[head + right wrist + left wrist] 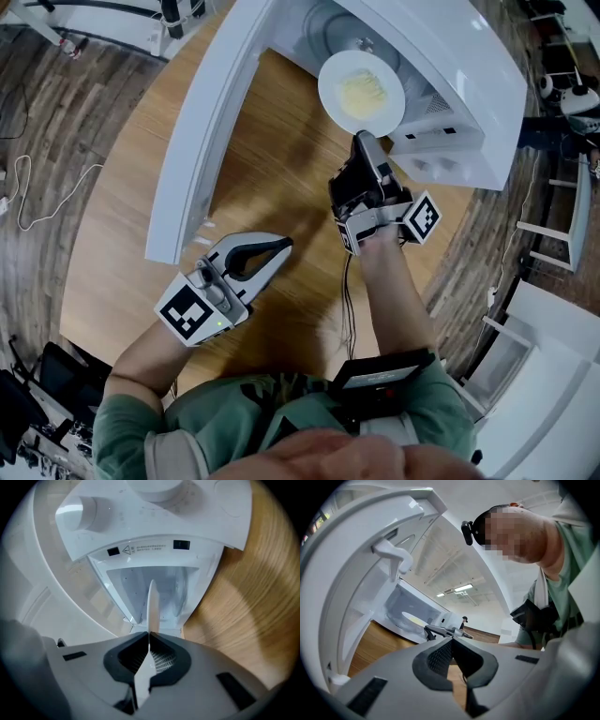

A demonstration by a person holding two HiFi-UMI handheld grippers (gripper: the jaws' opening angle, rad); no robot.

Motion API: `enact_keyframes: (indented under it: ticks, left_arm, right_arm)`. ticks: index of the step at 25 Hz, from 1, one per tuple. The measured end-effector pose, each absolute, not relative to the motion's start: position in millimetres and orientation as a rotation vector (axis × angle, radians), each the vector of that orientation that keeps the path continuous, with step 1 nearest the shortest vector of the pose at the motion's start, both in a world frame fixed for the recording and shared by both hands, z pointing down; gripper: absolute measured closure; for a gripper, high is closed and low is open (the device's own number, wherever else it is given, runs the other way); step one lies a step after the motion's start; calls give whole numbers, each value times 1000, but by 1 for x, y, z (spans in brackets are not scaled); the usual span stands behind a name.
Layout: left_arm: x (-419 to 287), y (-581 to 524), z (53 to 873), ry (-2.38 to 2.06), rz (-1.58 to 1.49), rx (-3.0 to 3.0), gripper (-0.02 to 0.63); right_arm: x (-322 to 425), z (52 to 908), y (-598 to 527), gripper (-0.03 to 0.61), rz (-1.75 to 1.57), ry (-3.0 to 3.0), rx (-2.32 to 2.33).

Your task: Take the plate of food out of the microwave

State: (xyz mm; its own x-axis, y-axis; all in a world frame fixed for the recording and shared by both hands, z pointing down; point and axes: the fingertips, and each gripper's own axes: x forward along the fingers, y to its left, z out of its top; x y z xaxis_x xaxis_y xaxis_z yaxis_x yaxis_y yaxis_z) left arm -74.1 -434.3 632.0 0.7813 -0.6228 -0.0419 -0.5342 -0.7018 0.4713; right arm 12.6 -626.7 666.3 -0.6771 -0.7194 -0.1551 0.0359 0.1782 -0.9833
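A white plate [361, 92] with yellow food sits level at the mouth of the open white microwave [459, 84]. My right gripper [362, 141] is shut on the plate's near rim. In the right gripper view the plate [152, 604] shows edge-on, pinched between the dark pads [161, 660], with the microwave's cavity [129, 585] behind it. My left gripper [284, 246] hovers over the wooden table [281, 159] to the left, shut with nothing in it. In the left gripper view its jaws [451, 641] meet, and the plate [414, 618] shows far off.
The microwave door [202, 122] stands swung open to the left, just beyond my left gripper. Two round knobs [82, 510] sit on the control panel. The round table ends in wood-plank floor [66, 122], with white furniture [553, 375] at the right.
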Motion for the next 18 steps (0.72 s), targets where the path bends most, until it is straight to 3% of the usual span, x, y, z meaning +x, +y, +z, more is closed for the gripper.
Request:
enact_keyframes:
  ticks: [18]
  left_arm:
    - [-104, -367, 543, -997, -335, 2543, 618]
  right_arm:
    - [12, 598, -492, 561, -1671, 1876, -603]
